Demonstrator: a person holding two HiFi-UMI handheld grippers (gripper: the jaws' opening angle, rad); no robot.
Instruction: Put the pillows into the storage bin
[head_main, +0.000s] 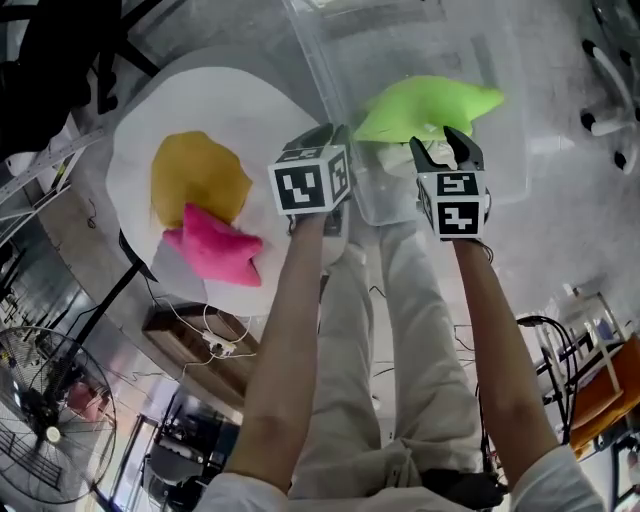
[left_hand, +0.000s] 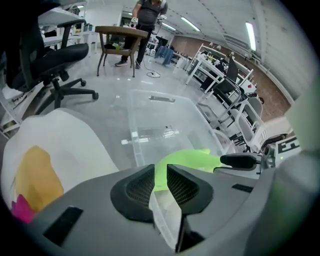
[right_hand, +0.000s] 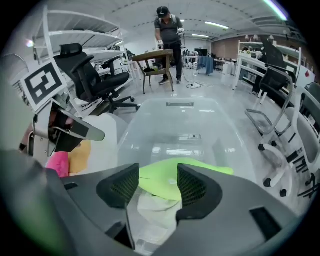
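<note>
Though poised over bin (head_main: 500, 150) with both grippers, holding nothing. Can see green pillow (head_main: 425, 105) lying inside bin, atop a pale thing (head_main: 432, 152), maybe another pillow; cannot tell for sure. Reading left gripper (head_main: 335, 132) as almost closed, with only a slim gap between jaws and nothing pinched in it. Reading right gripper (head_main: 442, 145) as spread wider, framing green pillow below without pressing on it. Counting one pillow stowed for certain. Still to fetch yellow pillow (head_main: 195, 175) and pink pillow (head_main: 220, 245), both lying on white table (head_main: 260, 110) beside bin, with pink touching yellow's near edge. Judging task roughly a third to half done, depending on that pale thing. Next, probably swinging left toward table, opening wide, pinching a corner of pink or yellow, lifting across bin wall. Should guard against losing soft fabric from a shallow pinch, and against snagging on bin rim.
</note>
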